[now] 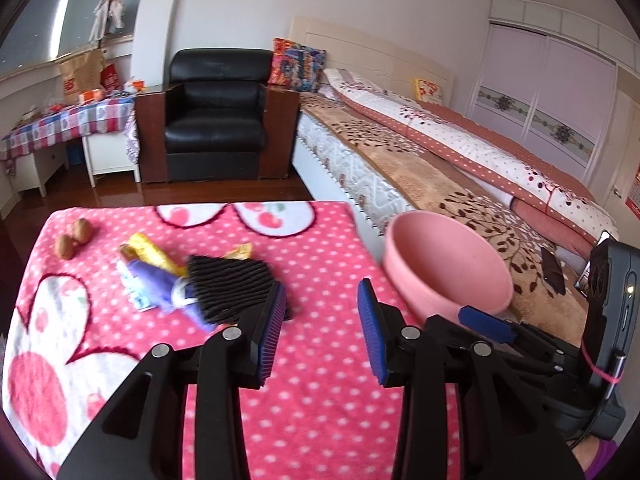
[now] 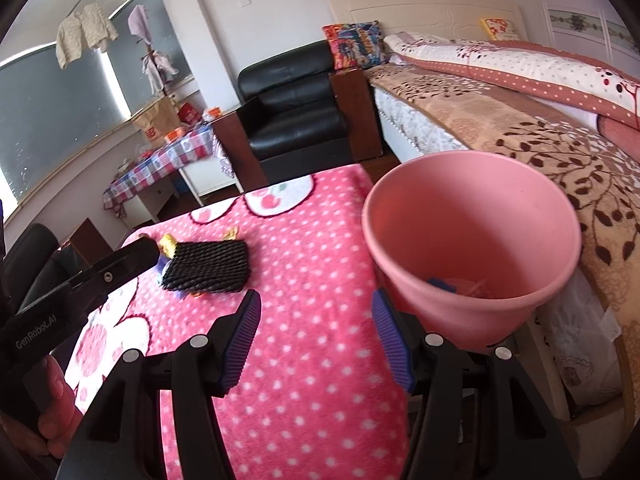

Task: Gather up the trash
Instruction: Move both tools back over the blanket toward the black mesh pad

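Both claws gape empty (foam net [image 1: 236, 288] lies lengthwise across the blanket [image 1: 320, 400]).

Home bedroom: long bed with floral quilt and brown leaf-patterned blanket [image 1: 440, 168], black leather armchair [image 1: 216, 120], white sliding-door wardrobe [image 1: 552, 92], knitted garments hanging at window [image 2: 86, 36].
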Demonstrator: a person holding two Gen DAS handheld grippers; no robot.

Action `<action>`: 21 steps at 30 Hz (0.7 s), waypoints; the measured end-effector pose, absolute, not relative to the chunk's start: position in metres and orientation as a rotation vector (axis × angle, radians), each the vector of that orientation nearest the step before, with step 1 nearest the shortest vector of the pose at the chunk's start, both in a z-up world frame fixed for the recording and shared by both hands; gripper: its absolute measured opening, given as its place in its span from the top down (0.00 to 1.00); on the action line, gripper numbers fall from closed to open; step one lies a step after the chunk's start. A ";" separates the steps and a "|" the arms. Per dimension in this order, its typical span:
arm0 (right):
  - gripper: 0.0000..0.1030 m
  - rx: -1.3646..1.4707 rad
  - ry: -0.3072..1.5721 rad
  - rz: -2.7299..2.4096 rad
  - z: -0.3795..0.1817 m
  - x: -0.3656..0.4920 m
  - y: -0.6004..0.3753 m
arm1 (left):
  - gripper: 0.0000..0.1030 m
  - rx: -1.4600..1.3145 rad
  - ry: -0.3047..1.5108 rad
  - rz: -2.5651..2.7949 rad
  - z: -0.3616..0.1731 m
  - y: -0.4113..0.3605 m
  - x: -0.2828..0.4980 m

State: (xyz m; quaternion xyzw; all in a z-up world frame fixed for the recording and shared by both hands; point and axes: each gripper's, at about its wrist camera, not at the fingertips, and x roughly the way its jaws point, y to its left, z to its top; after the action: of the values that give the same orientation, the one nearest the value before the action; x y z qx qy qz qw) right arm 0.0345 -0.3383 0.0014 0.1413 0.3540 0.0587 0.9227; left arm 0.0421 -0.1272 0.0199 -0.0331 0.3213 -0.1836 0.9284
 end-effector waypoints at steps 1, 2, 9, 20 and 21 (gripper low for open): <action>0.44 0.285 0.731 0.131 0.001 0.035 -0.333 | 0.63 -0.073 0.663 -0.361 0.018 -0.120 0.041; 0.44 0.281 0.735 0.143 0.001 0.037 -0.330 | 0.63 -0.078 0.667 -0.347 0.016 -0.114 0.041; 0.44 0.233 0.762 0.221 -0.002 0.046 -0.297 | 0.63 -0.131 0.698 -0.246 0.003 -0.065 0.040; 0.44 0.113 0.819 0.349 -0.009 0.072 -0.240 | 0.63 -0.188 0.712 -0.172 -0.005 -0.025 0.046; 0.44 0.098 0.821 0.359 -0.010 0.075 -0.235 | 0.63 -0.191 0.713 -0.170 -0.005 -0.024 0.047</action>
State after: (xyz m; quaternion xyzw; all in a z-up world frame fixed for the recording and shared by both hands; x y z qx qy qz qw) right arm 0.0749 -0.2348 -0.0100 0.0474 0.3967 0.1733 0.9002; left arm 0.0472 -0.0237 -0.0053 -0.0933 0.3481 -0.0828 0.9291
